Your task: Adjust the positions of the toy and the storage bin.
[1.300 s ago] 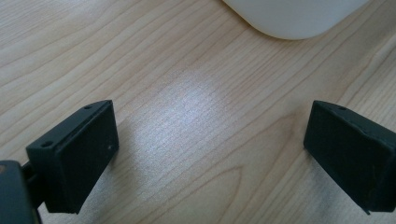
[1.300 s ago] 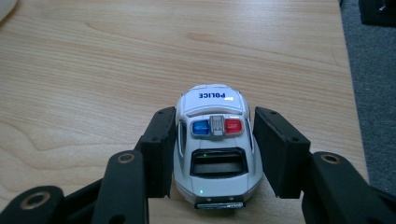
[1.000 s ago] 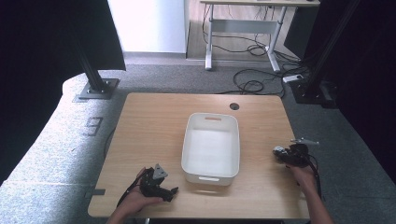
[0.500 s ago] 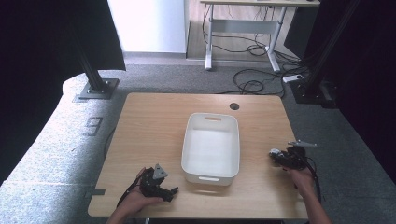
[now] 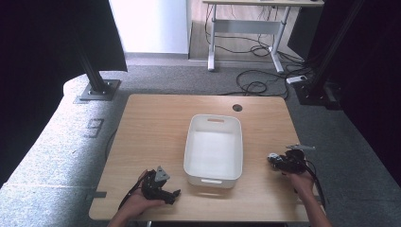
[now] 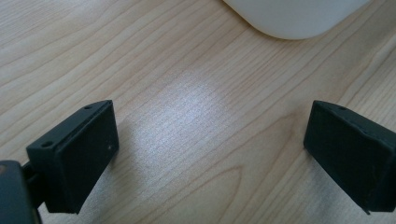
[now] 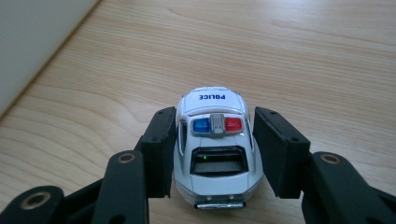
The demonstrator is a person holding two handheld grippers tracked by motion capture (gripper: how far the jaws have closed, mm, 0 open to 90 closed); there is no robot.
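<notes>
A white toy police car [image 7: 212, 135] with a blue and red light bar sits between the jaws of my right gripper [image 7: 212, 154], which is shut on its sides just over the wooden table. In the high view that right gripper [image 5: 278, 161] is held to the right of the white bin [image 5: 189, 144], and the car [image 5: 273, 158] shows as a small pale spot at its tip. My left gripper [image 5: 169, 195] rests near the table's front edge, left of the bin's near corner. Its jaws stand wide open over bare wood, the left gripper [image 6: 210, 154] holding nothing.
The bin [image 5: 239, 142] is empty and stands in the middle of the table [image 5: 151, 127]; its near corner [image 6: 294, 18] and its wall [image 7: 32, 42] show close to both grippers. A round cable hole [image 5: 237, 108] lies at the far edge. Cables trail from each gripper.
My right gripper has moved left toward the bin and a little nearer the front edge, with the car in it. The left gripper has stayed put.
</notes>
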